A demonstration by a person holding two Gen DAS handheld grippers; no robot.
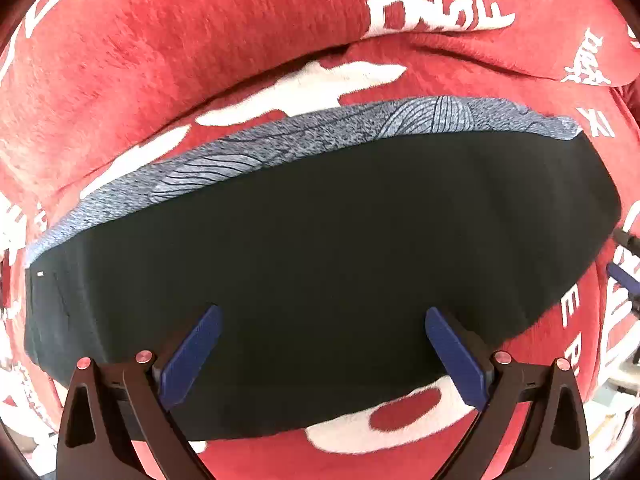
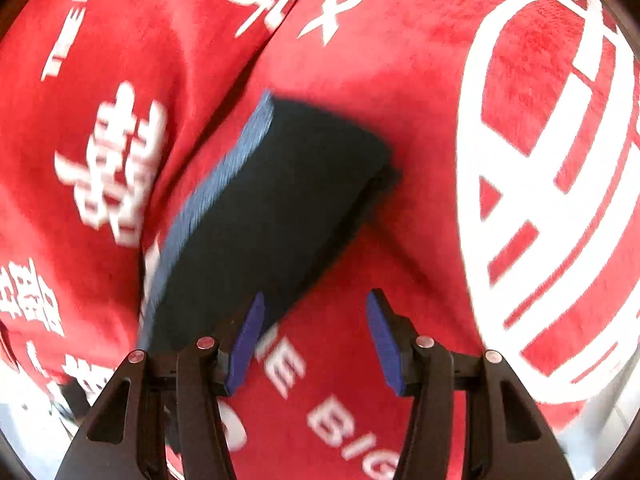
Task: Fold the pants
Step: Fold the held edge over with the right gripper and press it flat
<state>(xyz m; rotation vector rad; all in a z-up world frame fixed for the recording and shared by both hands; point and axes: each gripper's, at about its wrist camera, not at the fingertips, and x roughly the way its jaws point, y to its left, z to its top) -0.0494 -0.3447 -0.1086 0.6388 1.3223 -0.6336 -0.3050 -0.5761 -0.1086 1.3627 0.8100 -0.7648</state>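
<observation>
Two claws hang empty over the pants (image 1: 320, 264), which lie as a compact dark bundle on the red blanket (image 1: 200, 40). The left claw (image 1: 324, 344) spreads wide directly above the bundle. The right claw (image 2: 316, 340) stands half-spread beside its end, likely positioned for release or smoothing.

One pants, one blanket, two grippers.

A single folded dark pants (image 1: 320, 260) lies under and ahead of the left gripper (image 1: 322, 356), showing one blue patterned band along its far edge. One red blanket (image 1: 180, 40) with many white characters and letters spreads all around beneath it. The left gripper shows two blue pads; the right gripper (image 2: 316, 340) shows two as well, with the same pants ahead and left of its jaws, blurred.
</observation>
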